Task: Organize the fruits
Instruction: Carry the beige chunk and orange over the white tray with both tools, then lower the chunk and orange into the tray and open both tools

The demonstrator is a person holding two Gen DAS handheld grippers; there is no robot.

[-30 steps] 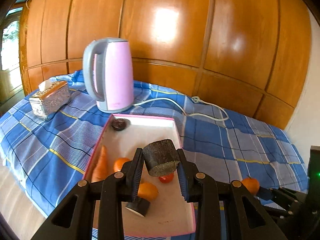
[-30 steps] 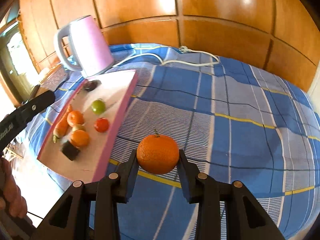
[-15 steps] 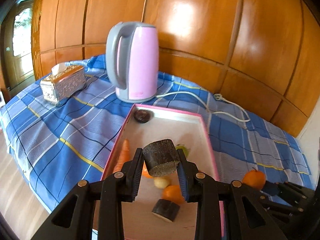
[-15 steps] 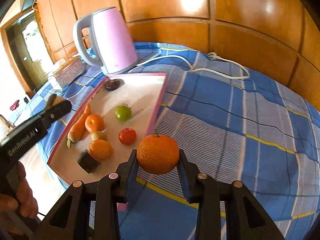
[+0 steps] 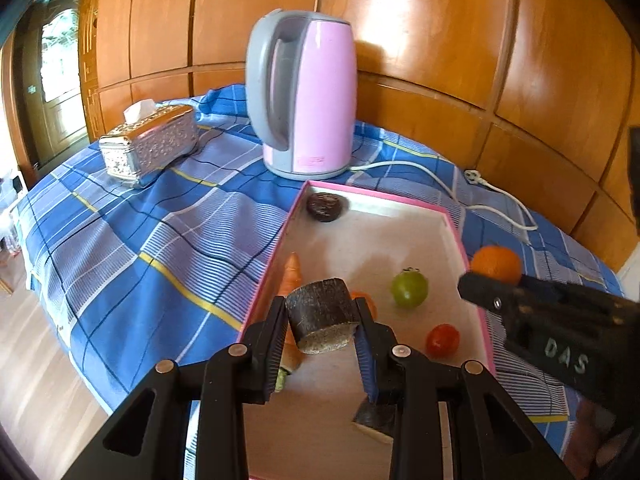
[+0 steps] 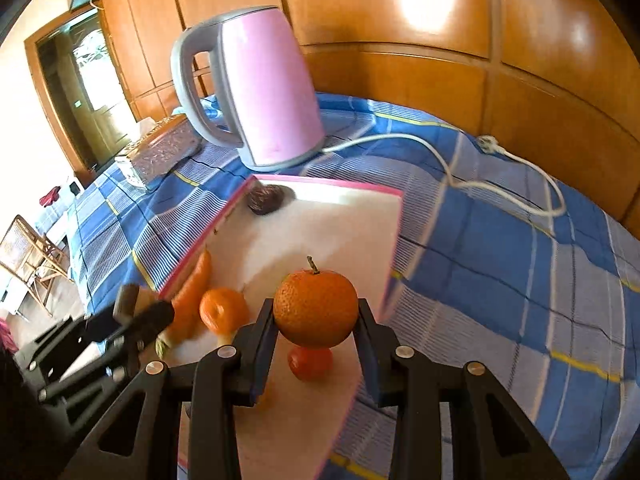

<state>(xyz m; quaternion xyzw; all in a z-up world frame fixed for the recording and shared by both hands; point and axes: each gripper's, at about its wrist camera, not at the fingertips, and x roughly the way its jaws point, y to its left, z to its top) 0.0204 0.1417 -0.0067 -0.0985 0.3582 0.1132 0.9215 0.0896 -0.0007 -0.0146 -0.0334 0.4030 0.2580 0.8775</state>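
Above the pink-rimmed tray (image 6: 394,240) now, right gripper (image 6: 316,330) still clamping the orange (image 6: 316,309).

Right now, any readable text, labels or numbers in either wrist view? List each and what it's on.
"DAS": raised letters on the black body of the right gripper, seen in the left wrist view; the word may run on out of view.
Darker pink print low on the pink kettle: too blurred to read.
Nothing else legible: none on the pink tray, the silver tissue box or the fruits.
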